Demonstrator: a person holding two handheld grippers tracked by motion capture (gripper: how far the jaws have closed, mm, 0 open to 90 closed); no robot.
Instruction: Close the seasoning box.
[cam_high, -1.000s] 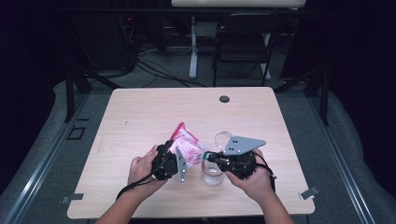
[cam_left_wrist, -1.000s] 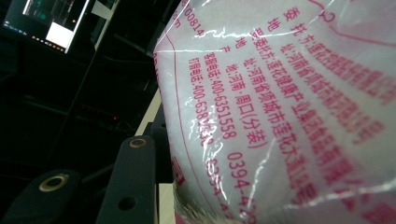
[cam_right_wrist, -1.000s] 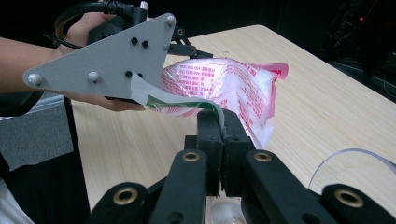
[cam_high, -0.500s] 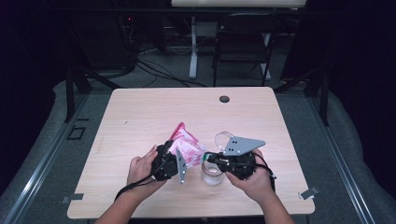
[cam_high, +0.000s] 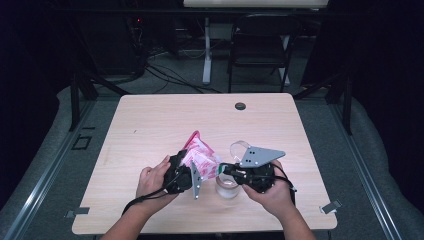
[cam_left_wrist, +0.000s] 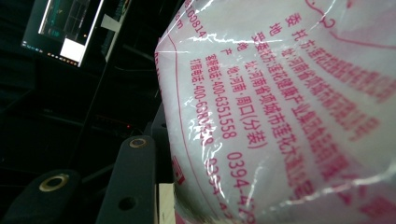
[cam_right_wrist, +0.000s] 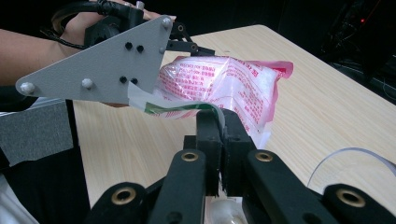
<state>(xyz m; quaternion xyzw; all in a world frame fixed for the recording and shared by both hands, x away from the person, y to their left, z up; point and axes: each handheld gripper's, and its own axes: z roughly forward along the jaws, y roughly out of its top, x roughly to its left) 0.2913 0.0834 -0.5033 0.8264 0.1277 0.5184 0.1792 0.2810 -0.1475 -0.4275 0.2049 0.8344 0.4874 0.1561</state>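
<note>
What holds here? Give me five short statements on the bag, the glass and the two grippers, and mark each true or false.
1. The left gripper holds the pink-printed plastic bag. True.
2. The right gripper has its fingers wide open. False: they are shut on the bag's green-and-white edge.
3. A clear glass stands on the table under the bag. True.
4. The bag lies flat on the table. False: it is held up between the grippers.
5. The bag's print is blue. False: it is pink-red.
</note>
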